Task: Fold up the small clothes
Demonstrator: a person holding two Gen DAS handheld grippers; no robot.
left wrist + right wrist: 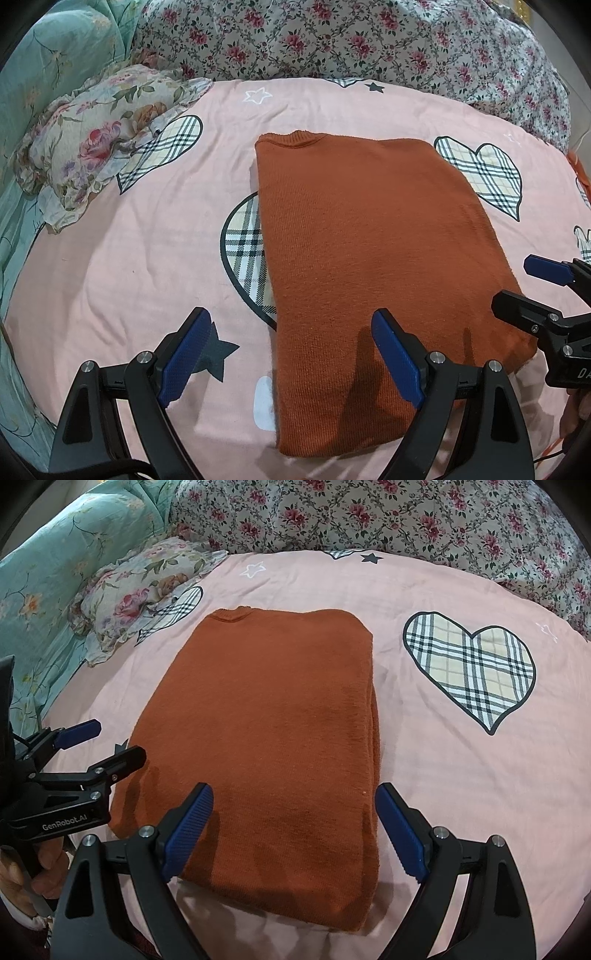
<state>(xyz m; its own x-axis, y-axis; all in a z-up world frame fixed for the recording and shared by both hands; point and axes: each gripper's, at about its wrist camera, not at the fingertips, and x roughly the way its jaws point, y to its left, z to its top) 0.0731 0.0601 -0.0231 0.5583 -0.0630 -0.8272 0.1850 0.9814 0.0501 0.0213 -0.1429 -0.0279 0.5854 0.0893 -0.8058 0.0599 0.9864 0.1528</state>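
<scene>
With both my left claw (291, 354) and right claw (295, 830) released wide over the near hem of the rust-orange knitted sweater (266, 731), lying part-folded on the pink heart-print bed sheet (443, 812), I should pinch both corners together, minding the floral frilled pillow (136, 598) beyond.

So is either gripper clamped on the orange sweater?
No, the left gripper and right gripper are open above the sweater.
</scene>
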